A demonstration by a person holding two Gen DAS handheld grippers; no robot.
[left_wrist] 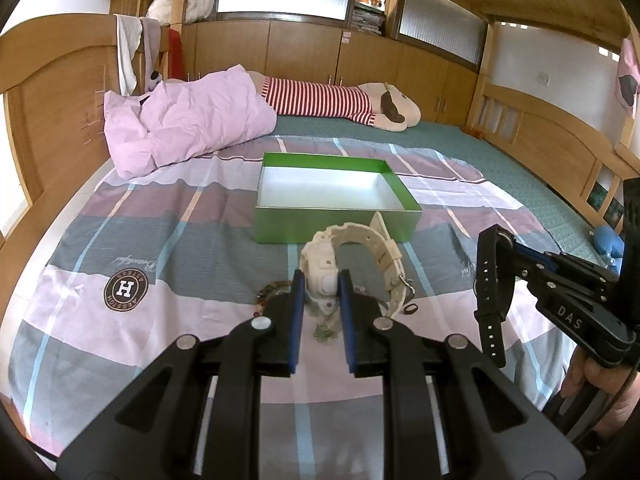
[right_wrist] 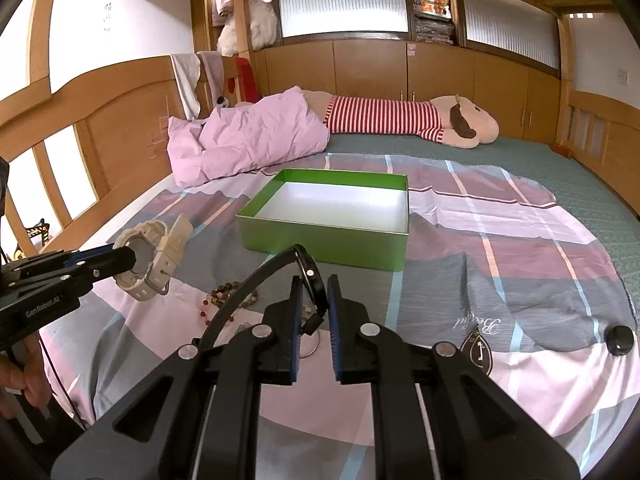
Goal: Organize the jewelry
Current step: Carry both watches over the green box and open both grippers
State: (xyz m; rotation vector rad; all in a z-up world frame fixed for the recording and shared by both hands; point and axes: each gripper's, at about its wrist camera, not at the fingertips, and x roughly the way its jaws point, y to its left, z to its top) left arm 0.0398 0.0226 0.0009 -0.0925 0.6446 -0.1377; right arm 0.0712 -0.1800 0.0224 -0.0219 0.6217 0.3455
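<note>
Both pairs of jaws are closed down on watches. The left gripper (left_wrist: 322, 280) has its blue-lined fingers (left_wrist: 297, 304) pinched on the case of a cream watch (left_wrist: 352, 256), whose strap curls up and to the right, with the metal buckle hanging at the end. From the right wrist view the same cream watch (right_wrist: 150, 258) is lifted clear of the bedding, at the tip of the left gripper (right_wrist: 120, 258).

Below and between the two grippers, a beaded bracelet (right_wrist: 230, 298) lies loose on the plaid sheet (right_wrist: 500, 280), with a few smaller pieces just beside it (too blurred to name).

Beyond the beads sits the green box (right_wrist: 320, 246), open, its pale interior showing nothing inside; in the left wrist view the green box (left_wrist: 280, 226) stands just behind the cream watch.

The right gripper (right_wrist: 312, 288) clamps a black watch (right_wrist: 310, 276) by its case, the strap arching away to the left and down. From the left wrist view the black watch (left_wrist: 492, 280) hangs off the tip of the right gripper (left_wrist: 506, 242), with one strap dangling toward the sheet.

Further back, a pink pillow (right_wrist: 248, 136) lies at the left and a striped plush toy (right_wrist: 400, 118) stretches along the far side of the bed. A small black knob (right_wrist: 619, 339) rests on the sheet at the far right.
</note>
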